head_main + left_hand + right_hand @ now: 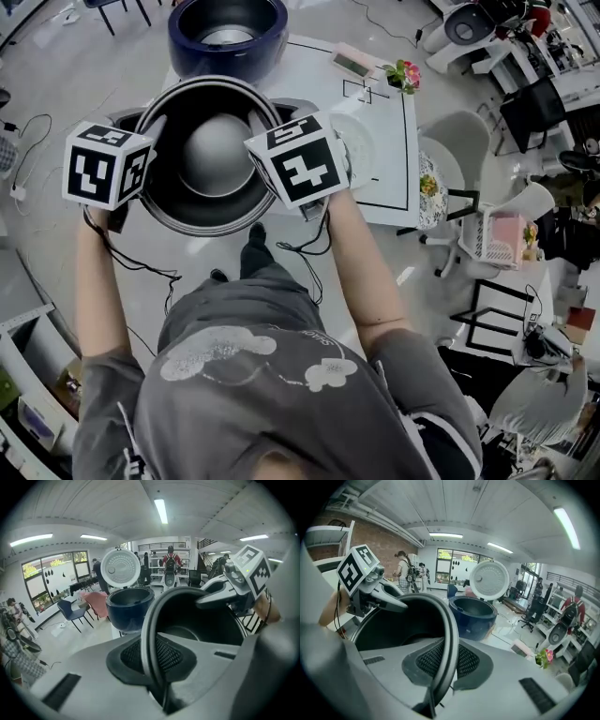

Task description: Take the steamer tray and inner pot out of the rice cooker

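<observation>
**Item 1. Inner pot (216,155).** A dark, round metal pot with nothing visible inside it. It was out of the rice cooker (228,33) and held in the air on your side of it, mouth up and roughly level. You gripped it at two opposite points of the rim, probably so that a wide pot would hang balanced and not tip.

**Item 2. Left gripper (157,656).** Its fingers (136,656) were pinching the pot's rim on your left, one mesh pad inside the wall and one outside. They were nearly closed because the wall between them is thin.

**Item 3. Right gripper (443,660).** Its fingers (429,660) had the same hold on the far side of the rim, clamped on the wall. Each gripper view showed the other gripper across the mouth of the pot.

**Item 4. Rice cooker.** A dark blue body standing on the white bench (389,169) beyond the pot. Its lid (121,566) stood upright and open, and the well looked empty. That fits a pot already lifted clear.

**Item 5. Pale round dish (364,141).** It lay on the bench just right of the pot, half hidden behind the right gripper's cube. I could not tell whether it was the steamer tray.

**Item 6. Flowers (405,73).** A small bunch at the bench's far right corner, well apart from the work.

**Status, as a judgement.** The pot's removal looked nearly done. What seemed left was to set it down on a bare part of the bench.
</observation>
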Demonstrator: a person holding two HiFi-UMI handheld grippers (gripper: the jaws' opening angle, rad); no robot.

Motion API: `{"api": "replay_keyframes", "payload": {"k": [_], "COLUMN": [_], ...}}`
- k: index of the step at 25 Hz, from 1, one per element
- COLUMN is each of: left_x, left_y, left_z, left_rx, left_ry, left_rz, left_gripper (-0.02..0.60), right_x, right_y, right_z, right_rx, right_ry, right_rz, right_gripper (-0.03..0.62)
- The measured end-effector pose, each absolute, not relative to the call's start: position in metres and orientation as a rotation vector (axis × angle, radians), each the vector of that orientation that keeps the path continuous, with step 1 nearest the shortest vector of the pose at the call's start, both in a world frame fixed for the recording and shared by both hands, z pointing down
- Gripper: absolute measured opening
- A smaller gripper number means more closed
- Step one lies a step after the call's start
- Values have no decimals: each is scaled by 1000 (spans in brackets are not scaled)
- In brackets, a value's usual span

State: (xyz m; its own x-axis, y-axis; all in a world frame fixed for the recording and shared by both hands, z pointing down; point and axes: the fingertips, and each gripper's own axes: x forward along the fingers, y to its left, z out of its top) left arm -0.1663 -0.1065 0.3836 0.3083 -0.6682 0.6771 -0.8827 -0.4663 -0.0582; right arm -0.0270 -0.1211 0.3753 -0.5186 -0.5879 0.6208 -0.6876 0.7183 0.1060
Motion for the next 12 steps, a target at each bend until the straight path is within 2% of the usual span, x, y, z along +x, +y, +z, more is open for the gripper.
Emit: {"api": "replay_keyframes", "payload": {"k": [12], "left_x": [-136], "left_y": [-117], "left_z": [496], "left_rx": [2211], "left_ry": [-1161], "left_rz": [965], "left_gripper": [39], "right_x": [2], "right_y": [-125], "right_z": [471], "right_rx": [1006], "right_ry": [-2159], "right_rz": [309], "right_gripper": [61]}}
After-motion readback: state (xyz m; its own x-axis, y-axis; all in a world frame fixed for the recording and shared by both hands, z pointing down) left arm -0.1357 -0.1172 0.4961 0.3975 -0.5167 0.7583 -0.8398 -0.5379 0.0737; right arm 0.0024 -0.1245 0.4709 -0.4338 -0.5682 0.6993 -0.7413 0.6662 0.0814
